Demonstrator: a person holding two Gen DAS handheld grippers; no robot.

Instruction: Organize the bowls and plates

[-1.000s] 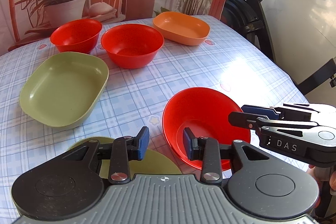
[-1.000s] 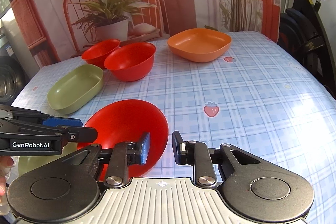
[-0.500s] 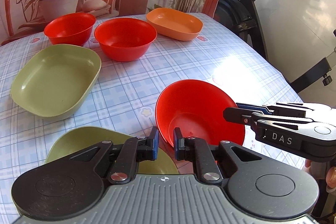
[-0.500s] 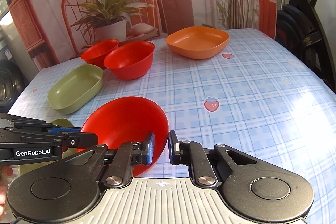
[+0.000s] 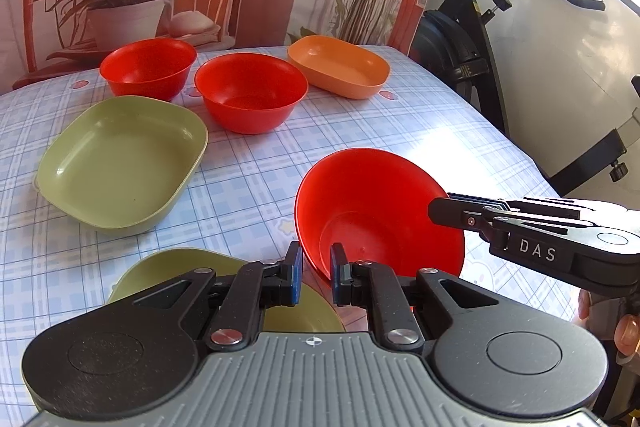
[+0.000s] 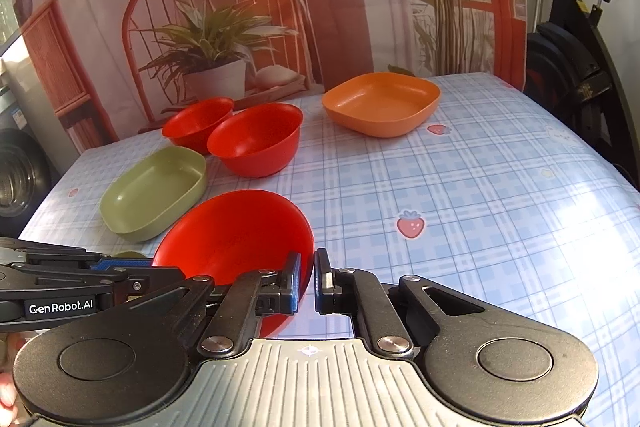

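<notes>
The left gripper [image 5: 315, 273] is clamped on the near rim of a tilted red bowl [image 5: 376, 211] by the table's near edge, and the right gripper [image 6: 306, 281] pinches the same bowl's rim on the opposite side. From left to right on the checked table [image 6: 500, 207]: a round green plate [image 5: 168, 267] at the near edge under the left gripper, a green rectangular dish [image 5: 120, 163] toward the left edge, two more red bowls [image 5: 148, 67] [image 5: 250, 91] side by side near the far edge, and an orange dish [image 5: 338, 65] at the far right corner.
</notes>
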